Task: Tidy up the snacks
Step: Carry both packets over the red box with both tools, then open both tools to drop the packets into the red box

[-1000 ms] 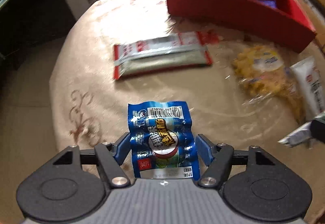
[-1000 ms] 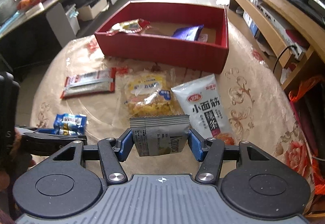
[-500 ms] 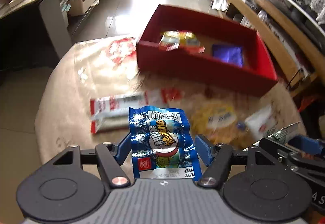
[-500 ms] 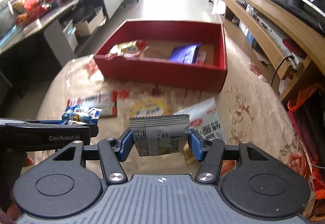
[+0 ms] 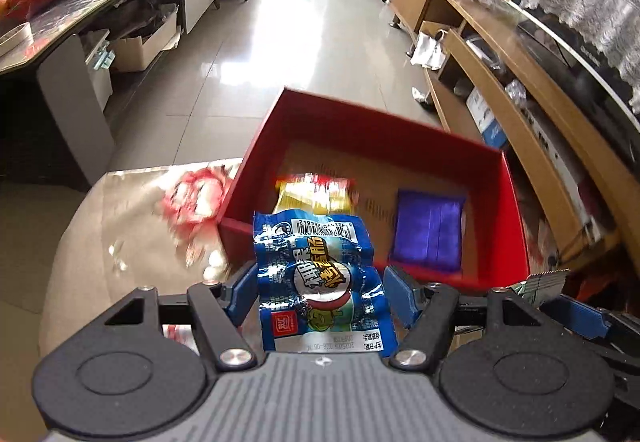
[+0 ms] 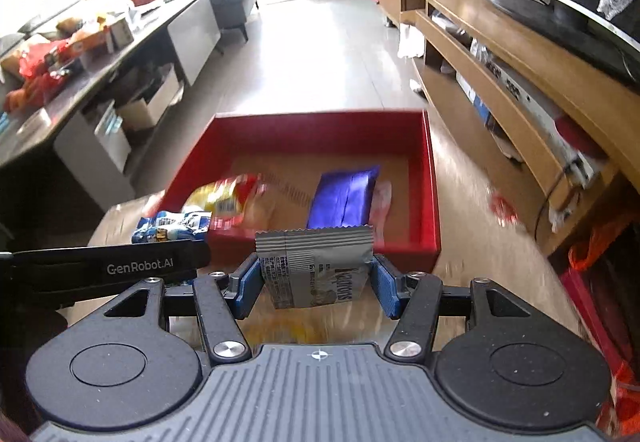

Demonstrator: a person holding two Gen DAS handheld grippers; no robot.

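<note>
My left gripper [image 5: 320, 290] is shut on a blue snack packet [image 5: 320, 278], held in the air just short of the near wall of a red box [image 5: 516, 209]. My right gripper [image 6: 314, 282] is shut on a grey foil snack packet [image 6: 316, 266] in front of the same red box [image 6: 432, 177]. Inside the box lie a yellow and red packet [image 5: 316, 193] and a purple packet [image 5: 428, 230], which the right wrist view also shows as the yellow packet [image 6: 228, 201] and the purple packet [image 6: 344, 197]. The left gripper's black arm [image 6: 108, 266] crosses the right wrist view at the left.
The box stands on a round table with a beige flowered cloth [image 5: 132, 242]. A wooden shelf unit [image 6: 520, 53] runs along the right. A dark counter with clutter [image 5: 60, 1] stands at the left. Shiny tiled floor [image 5: 304, 41] lies beyond the box.
Both grippers have risen and moved toward the red box with their packets still held. The loose snacks on the table have dropped out of view below them.
</note>
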